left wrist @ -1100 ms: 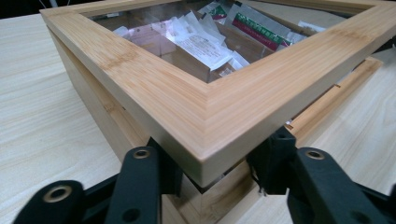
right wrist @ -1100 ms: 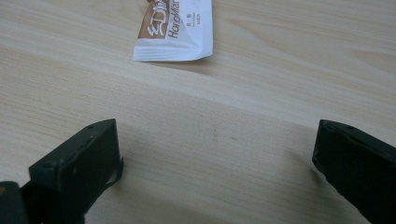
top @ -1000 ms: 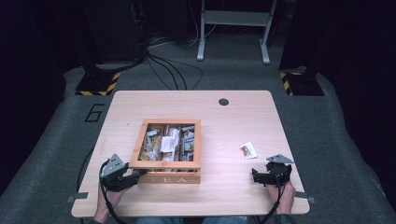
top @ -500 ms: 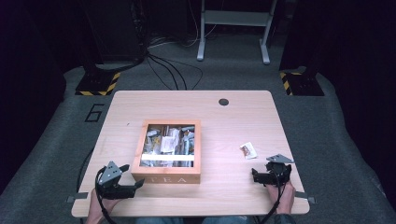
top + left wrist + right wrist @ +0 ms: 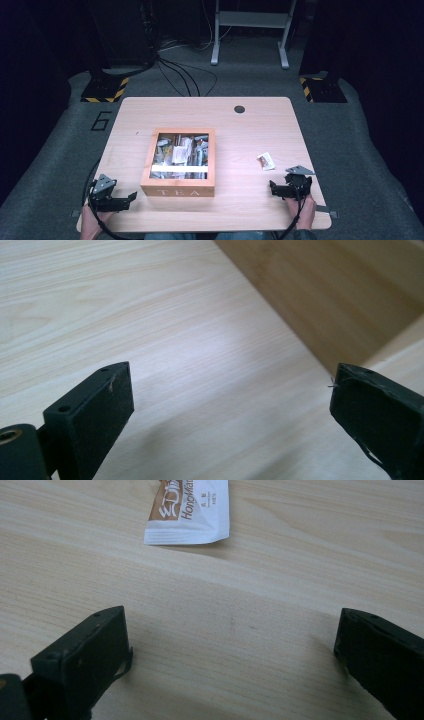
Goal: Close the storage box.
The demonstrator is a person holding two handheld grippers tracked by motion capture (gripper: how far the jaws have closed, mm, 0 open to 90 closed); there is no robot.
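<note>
A wooden tea box [image 5: 178, 191] marked TEA stands in the middle of the table, with several tea packets under its clear lid. In the left gripper view one wooden wall of the tea box [image 5: 340, 295] rises at the upper right. My left gripper [image 5: 131, 196] rests near the front left corner of the table, a little left of the box. Its jaws have just been opening, and over the bare wood the left gripper [image 5: 230, 385] has nothing between its fingers. A white and brown tea packet [image 5: 265, 160] lies right of the box. My right gripper [image 5: 272, 187] sits just in front of it. In the right gripper view the right gripper [image 5: 232, 630] is open and empty, the tea packet [image 5: 190, 510] beyond its tips.
The light wooden table [image 5: 260, 130] has a round cable hole [image 5: 239, 109] near its far edge. Grey carpet surrounds it, with cables and stand feet on the floor behind. A hand holds each gripper at the near edge.
My left gripper has drawn away from the box's front left corner, moving left and toward the near edge, and its jaws have spread. The right gripper has stayed put.
</note>
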